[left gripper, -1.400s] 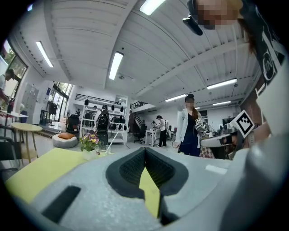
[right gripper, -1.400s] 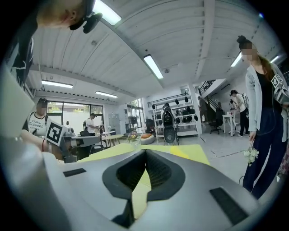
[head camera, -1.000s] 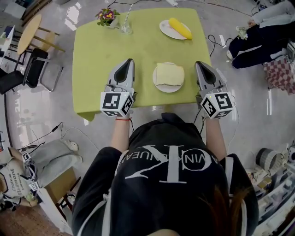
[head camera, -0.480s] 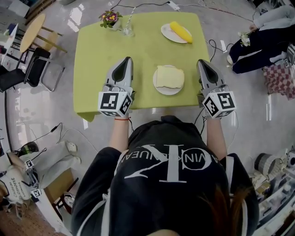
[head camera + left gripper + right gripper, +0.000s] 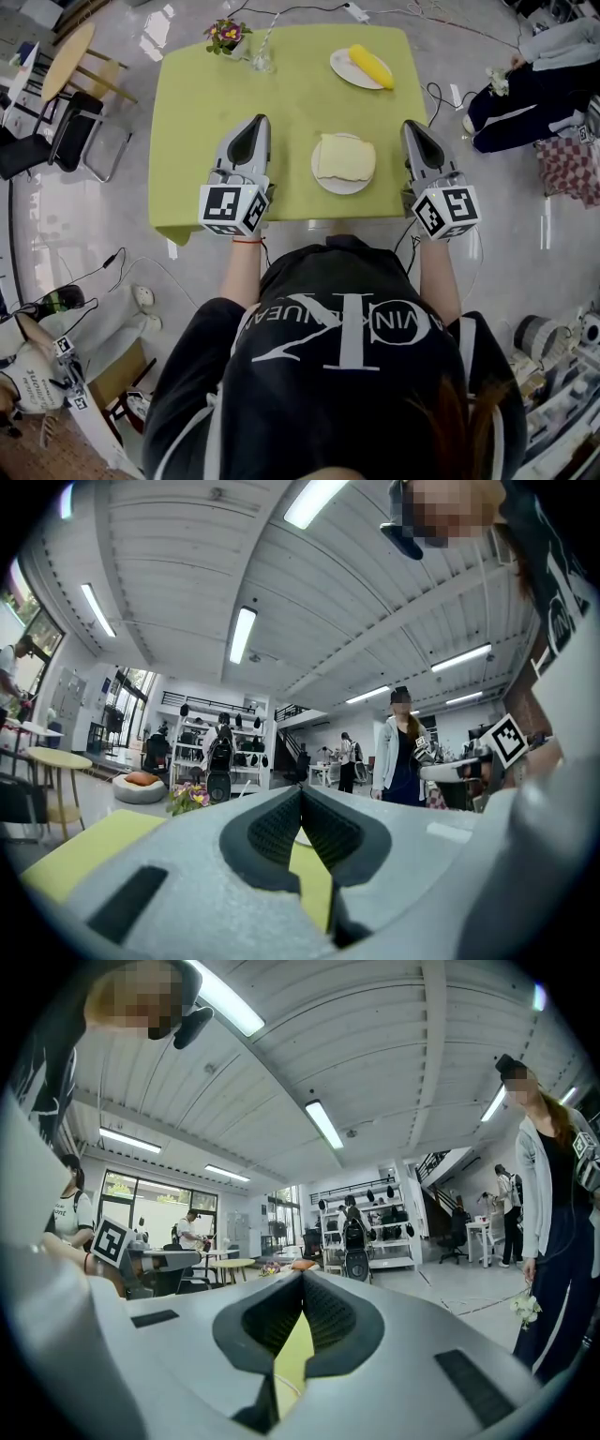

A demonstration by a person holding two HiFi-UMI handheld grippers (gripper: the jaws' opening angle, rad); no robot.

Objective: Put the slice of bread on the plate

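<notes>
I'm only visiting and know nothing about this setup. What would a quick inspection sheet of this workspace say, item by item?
Surface: table, green cover, no spills seen.
Job's things: bread already lies on the near plate.
Clutter: second plate with yellow food, flowers, glass, all at the far edge.
Grippers: left gripper and right gripper shut, empty, flanking the near plate.
Cables: cable on the floor right of the table.
Surroundings: chair left, seated person right.

I'm in an open lab hall: strip lights (image 5: 242, 635) overhead, gear shelves (image 5: 370, 1232), cables (image 5: 433, 92) across the floor (image 5: 84, 202).
</notes>
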